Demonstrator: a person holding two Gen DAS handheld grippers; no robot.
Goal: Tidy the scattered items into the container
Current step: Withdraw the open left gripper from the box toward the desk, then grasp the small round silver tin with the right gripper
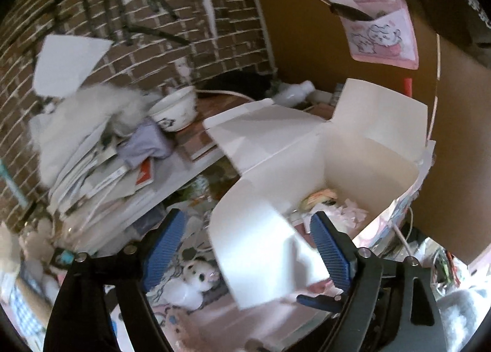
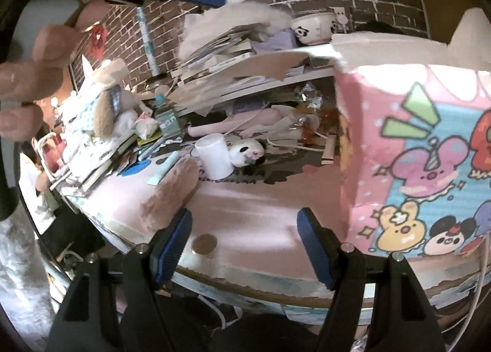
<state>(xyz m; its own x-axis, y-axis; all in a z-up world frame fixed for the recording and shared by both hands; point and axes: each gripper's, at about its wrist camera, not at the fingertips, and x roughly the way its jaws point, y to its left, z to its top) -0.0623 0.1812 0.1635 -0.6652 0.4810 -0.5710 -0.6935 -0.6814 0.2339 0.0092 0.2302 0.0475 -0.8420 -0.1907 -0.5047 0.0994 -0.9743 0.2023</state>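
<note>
Above the pink counter [image 2: 260,217], the right tool [image 2: 244,244] is hovering open and empty; it should be lining up squarely over the coin [image 2: 204,244] beside the box [image 2: 414,168].

Pink cartoon box [image 2: 414,168] upright, flaps open — white cup [image 2: 214,155] + panda plush [image 2: 245,152] beside.

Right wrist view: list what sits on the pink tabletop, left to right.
Brown furry plush piece → round coin-like disc → white cylindrical mug → white panda plush toy → pink cartoon-printed cardboard box.
</note>
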